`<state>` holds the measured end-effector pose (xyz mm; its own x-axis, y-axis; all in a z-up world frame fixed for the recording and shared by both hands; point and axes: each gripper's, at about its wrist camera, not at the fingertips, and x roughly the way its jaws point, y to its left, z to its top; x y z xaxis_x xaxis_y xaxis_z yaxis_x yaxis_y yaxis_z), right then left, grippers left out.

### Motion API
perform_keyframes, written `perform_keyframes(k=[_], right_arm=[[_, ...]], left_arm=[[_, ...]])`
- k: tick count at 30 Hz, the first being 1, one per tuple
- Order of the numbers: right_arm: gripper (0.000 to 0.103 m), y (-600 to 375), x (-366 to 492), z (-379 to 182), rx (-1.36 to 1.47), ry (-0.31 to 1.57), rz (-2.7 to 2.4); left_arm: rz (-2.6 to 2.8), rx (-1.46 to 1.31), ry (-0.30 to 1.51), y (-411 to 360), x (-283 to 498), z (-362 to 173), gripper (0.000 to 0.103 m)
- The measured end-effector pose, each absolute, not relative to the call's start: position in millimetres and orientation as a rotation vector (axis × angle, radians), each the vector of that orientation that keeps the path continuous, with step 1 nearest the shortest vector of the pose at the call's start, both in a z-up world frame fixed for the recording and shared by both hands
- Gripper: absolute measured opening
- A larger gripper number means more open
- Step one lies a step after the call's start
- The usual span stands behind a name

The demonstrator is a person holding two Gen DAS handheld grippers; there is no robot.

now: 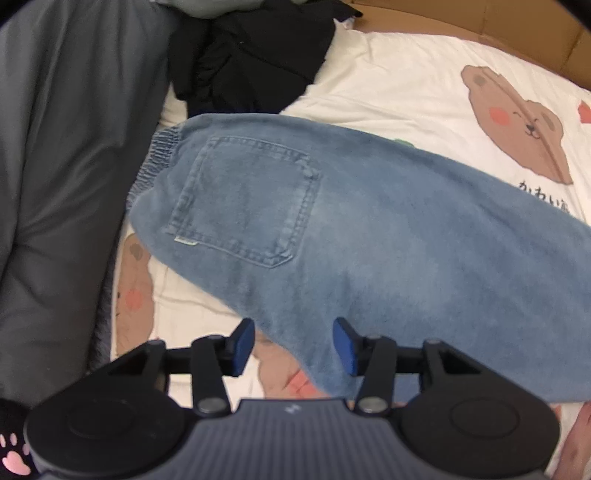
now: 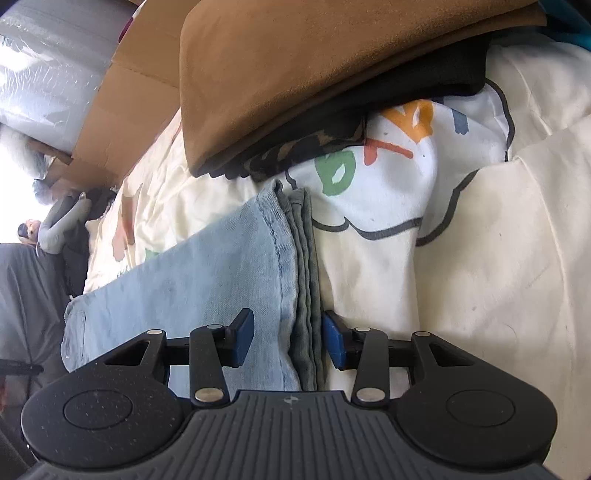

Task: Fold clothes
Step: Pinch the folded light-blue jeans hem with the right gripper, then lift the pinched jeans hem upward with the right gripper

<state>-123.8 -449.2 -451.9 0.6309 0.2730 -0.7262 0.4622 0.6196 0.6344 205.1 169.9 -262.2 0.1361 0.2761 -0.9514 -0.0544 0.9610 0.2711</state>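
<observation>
Two claws hang over one pair of light blue denim jeans, which lie folded lengthwise on the cream bedspread printed with brown cartoon bears.

Left gripper: its blue-padded jaws stand partly apart and hold nothing. They sit above the lower edge of the jeans, the right pad over the denim and the left pad over bare bedspread; whether either pad touches the cloth cannot be told. Beyond them, the jeans' square stitched back pocket faces up, and the gathered elastic waistband forms the far left end of the jeans. Past the waistband lies a crumpled black garment, and left of the jeans a smooth grey quilt runs along the bed. Brown cardboard lines the far side, beyond the jeans.

Right gripper: its jaws are also partly apart, straddling the stacked hem edges of the jeans' leg ends; the right pad sits just beside the layered hems, but the pads do not look pressed on them. Right of the hems lies a white cloth with coloured letters and a dark scalloped outline. Beyond the hems, a folded stack topped by a tan brown garment rests on that cloth.
</observation>
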Motion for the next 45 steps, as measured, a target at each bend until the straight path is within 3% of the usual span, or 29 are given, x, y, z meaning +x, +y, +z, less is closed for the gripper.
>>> perform_keyframes(k=[18, 29, 36, 45], right_arm=[[0.047, -438, -111, -428, 0.995, 0.900, 0.092], [0.047, -452, -112, -456, 0.984, 0.958, 0.027], [0.025, -461, -109, -480, 1.055, 0.997, 0.071], [0.025, -448, -89, -485, 1.067, 1.050, 0.123]], left_arm=[[0.251, 0.108, 1.410, 161, 208, -272, 0.051], [0.268, 0.112, 1.423, 164, 206, -275, 0.051], [0.275, 0.105, 1.428, 164, 203, -278, 0.051], [0.280, 0.112, 1.429, 162, 202, -278, 0.051]])
